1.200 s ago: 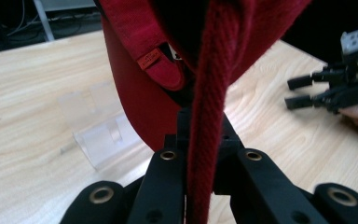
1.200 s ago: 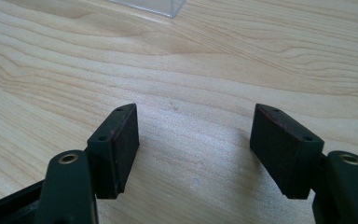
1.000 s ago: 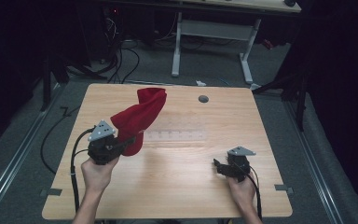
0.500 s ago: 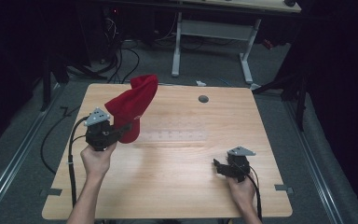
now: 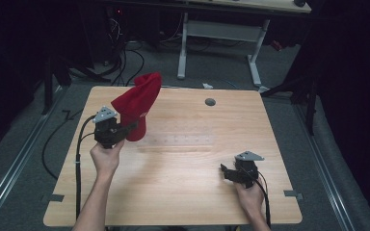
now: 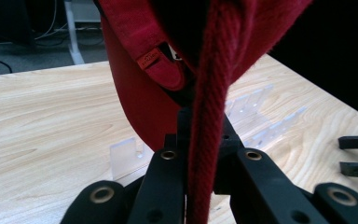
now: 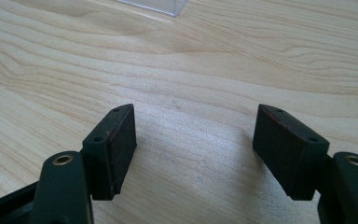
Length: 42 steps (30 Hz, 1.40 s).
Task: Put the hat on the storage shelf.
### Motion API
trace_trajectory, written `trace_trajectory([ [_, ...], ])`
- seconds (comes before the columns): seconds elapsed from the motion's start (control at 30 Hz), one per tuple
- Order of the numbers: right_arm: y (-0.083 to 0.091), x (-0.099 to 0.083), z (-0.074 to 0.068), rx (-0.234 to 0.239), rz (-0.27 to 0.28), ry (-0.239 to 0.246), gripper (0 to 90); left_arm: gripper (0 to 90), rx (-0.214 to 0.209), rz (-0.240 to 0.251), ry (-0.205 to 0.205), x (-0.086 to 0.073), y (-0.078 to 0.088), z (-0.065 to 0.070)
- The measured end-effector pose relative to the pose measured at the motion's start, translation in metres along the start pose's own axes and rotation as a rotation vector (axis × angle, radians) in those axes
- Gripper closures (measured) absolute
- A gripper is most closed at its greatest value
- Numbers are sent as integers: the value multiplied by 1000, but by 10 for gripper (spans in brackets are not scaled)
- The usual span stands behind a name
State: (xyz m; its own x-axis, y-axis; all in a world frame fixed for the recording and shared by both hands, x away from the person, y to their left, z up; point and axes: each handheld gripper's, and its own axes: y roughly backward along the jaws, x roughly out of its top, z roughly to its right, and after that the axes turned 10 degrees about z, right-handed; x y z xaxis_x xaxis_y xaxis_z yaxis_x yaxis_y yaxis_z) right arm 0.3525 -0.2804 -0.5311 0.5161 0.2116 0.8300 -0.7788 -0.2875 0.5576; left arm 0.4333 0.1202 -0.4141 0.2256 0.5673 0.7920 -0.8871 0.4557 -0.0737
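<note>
A red knit hat (image 5: 137,103) is held up over the left part of the wooden table (image 5: 183,192), its crown pointing up and away. My left gripper (image 5: 132,127) is shut on the hat's ribbed edge (image 6: 207,140), which runs up between the jaws in the left gripper view. A small tag (image 6: 150,59) shows on the fabric. My right gripper (image 5: 225,172) rests low at the table's front right, open, with bare wood between its pads (image 7: 116,144).
A clear plastic rack (image 5: 180,141) lies flat mid-table, also seen as the rack (image 6: 256,116) behind the hat. A grey cable grommet (image 5: 210,102) sits near the far edge. Cables run on the floor at left; a white desk frame (image 5: 221,33) stands behind.
My left gripper has lifted the hat and carried it left and away from me; the hat now stands more upright. The right gripper has stayed put.
</note>
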Motion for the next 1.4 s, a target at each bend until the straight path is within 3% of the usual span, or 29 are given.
trace_trajectory([
  [0.37, 0, 0, 0, 0, 0, 0, 303, 853, 5, 15, -1, -7, -11, -9],
  [0.77, 0, 0, 0, 0, 0, 0, 303, 851, 19, 10, -52, -19, -16, -11],
  [0.93, 0, 0, 0, 1, 0, 2, 303, 850, 28, 23, -28, -23, -15, -15],
  [1.27, 0, 0, 0, 0, 0, 2, 303, 848, 70, -18, -32, -30, -13, -19],
  [1.4, 0, 0, 0, 0, 0, 2, 303, 847, 83, -24, -7, -34, -11, -24],
])
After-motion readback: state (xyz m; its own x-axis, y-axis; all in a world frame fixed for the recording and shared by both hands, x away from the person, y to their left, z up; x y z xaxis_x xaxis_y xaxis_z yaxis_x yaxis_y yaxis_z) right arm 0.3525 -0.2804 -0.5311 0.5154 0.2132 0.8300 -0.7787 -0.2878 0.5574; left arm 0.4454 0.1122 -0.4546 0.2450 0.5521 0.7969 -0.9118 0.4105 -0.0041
